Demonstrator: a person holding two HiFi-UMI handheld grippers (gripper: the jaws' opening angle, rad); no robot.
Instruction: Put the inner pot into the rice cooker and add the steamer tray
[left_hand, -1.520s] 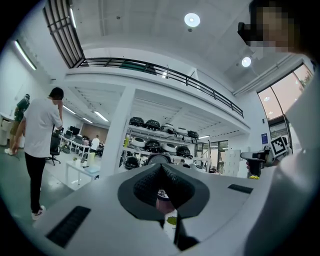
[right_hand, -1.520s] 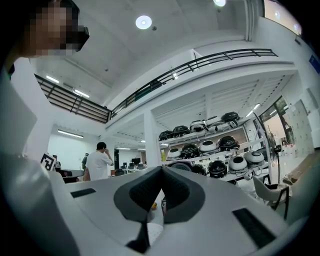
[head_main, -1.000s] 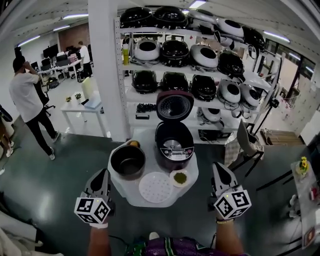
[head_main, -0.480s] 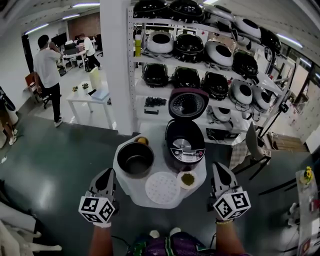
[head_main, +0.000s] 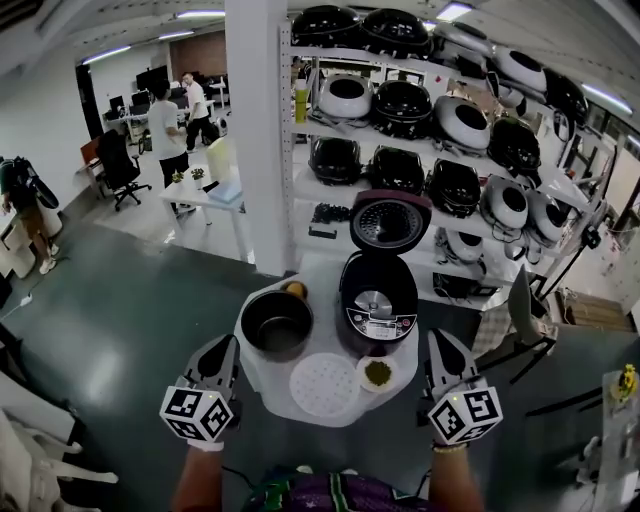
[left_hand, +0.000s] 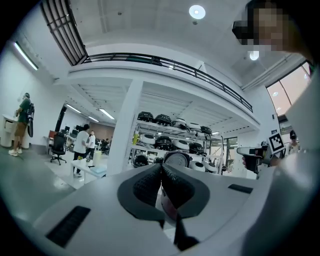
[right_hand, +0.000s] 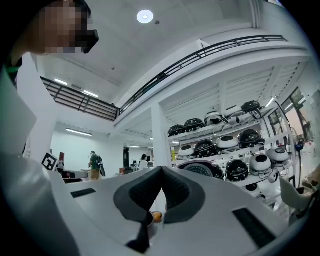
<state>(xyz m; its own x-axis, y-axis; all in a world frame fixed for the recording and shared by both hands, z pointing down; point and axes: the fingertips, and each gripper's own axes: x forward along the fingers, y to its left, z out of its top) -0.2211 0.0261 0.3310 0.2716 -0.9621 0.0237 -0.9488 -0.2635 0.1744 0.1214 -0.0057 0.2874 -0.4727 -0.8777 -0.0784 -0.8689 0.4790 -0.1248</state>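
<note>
The rice cooker (head_main: 377, 305) stands at the far right of the small white table (head_main: 262, 378) with its lid (head_main: 390, 222) swung up. Its cavity is bare and ready to be loaded. The inner pot (head_main: 276, 323) sits upright just left of the cooker, so it looks like a short sideways lift to carry it in. The steamer tray (head_main: 324, 384) lies flat in front of the cooker and a little to its left, on your side of the table. Judging by the layout, it goes in second. A small dish of something green (head_main: 378, 373) sits directly in front of the cooker, just beside the tray, and an orange object (head_main: 295, 290) shows behind the pot.

You hold both tools level on your side of the cooker, off the table edge. Your left gripper (head_main: 226, 345) is near-left of the cooker, close to the pot. Your right gripper (head_main: 441, 342) is near-right of it. Both are clenched on nothing, each with its pads pressed together and only the room beyond them. Nothing is touched yet, so this reads as the approach before any grasp.

Against a second ago, the cooker and table sit further right in the head view, with more of the open room showing to their left. Your left gripper has closed in toward the pot side of the table. Neither tool has opened.
</note>
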